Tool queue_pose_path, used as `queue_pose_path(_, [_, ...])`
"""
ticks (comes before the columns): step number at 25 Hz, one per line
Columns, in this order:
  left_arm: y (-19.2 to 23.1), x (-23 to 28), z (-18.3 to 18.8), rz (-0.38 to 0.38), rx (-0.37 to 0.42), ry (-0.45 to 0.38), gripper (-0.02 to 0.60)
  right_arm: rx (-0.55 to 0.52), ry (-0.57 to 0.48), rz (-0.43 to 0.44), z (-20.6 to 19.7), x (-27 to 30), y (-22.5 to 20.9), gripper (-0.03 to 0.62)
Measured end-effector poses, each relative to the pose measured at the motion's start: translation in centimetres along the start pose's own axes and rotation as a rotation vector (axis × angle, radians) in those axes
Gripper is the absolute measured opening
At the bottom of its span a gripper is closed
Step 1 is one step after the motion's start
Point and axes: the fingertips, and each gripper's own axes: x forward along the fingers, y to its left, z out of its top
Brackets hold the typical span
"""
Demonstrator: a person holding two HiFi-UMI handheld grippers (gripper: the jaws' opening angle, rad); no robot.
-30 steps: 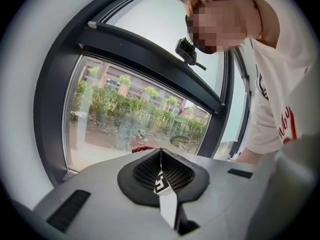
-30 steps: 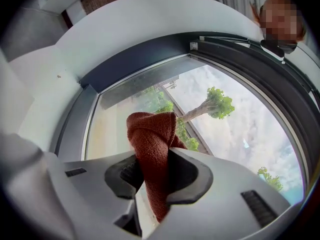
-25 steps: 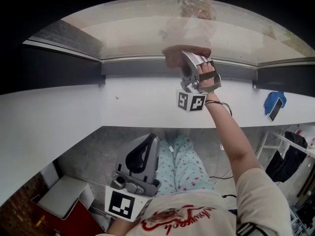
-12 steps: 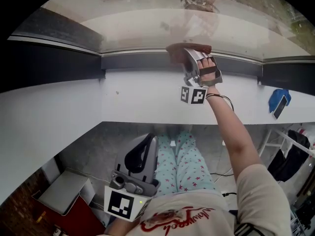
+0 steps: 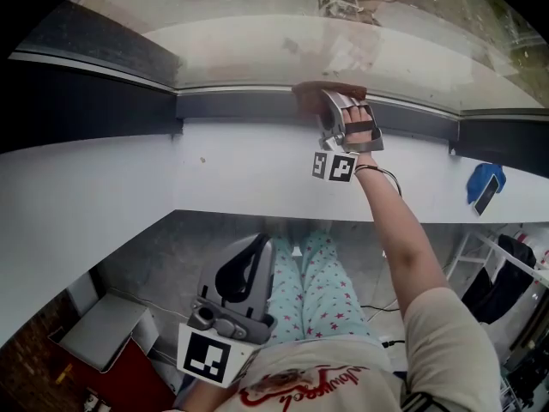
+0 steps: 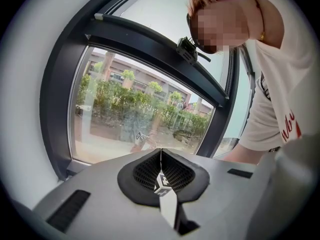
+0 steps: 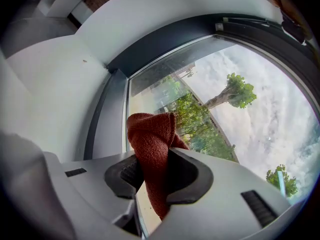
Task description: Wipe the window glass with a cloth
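The left gripper (image 6: pixel 161 156), jaws pressed together on nothing, was held idle well short of the window's bottom frame rail (image 5: pixel 240 106). The right gripper (image 7: pixel 152 176) was clamped on a rust-red cloth (image 7: pixel 150 134), which was pressed to the window glass (image 5: pixel 257 50) just above that rail. Wiping was judged barely begun, with the pane above left to do. The cloth was found at nearly the same spot on the rail as a second before.

- A wide white sill (image 5: pixel 129 187) runs from side to side below the dark window frame (image 5: pixel 232 106).
- Near the sill's right end lies a blue bundle (image 5: pixel 476 181), with a slim dark object (image 5: pixel 486 194) on it.
- Below, the grey floor (image 5: pixel 163 256) carries a flat grey box (image 5: pixel 99 337) at the left, just beside a red item (image 5: pixel 129 383).
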Motion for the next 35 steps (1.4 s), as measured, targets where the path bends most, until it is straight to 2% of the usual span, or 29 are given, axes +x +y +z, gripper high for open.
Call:
queue_pose_path(4, [-0.1, -0.7, 0.4, 0.012, 0.004, -0.011, 0.021, 0.016, 0.058, 0.110, -1.3, 0.6, 2.3, 0.107])
queue_pose_path(10, [0.2, -2.0, -0.2, 0.033, 0.001, -0.005, 0.021, 0.122, 0.141, 0.230, -2.8, 1.2, 4.5, 0.107])
queue_pose_path(19, [1.2, -3.6, 0.0, 0.040, 0.003, -0.027, 0.021, 0.137, 0.188, 0.247, -2.1, 0.5, 3.7, 0.095])
queue_pose_path(23, [0.7, -4.0, 2.4, 0.016, 0.050, -0.094, 0.021, 0.228, 0.119, 0.156, 1.2, -2.2, -1.6, 0.092])
queue_pose_path(29, [-2.8, -5.8, 7.0, -0.008, 0.075, -0.188, 0.021, 0.367, -0.026, -0.072, 8.2, -10.2, -15.5, 0.092])
queue_pose_path(33, [-3.4, -7.0, 8.9, -0.042, 0.118, -0.274, 0.021, 0.304, -0.150, -0.307, 14.1, -14.2, -26.1, 0.092])
queue_pose_path(35, [-3.3, -7.6, 9.0, -0.081, 0.127, -0.257, 0.021, 0.221, -0.180, -0.419, 16.7, -15.9, -30.0, 0.091])
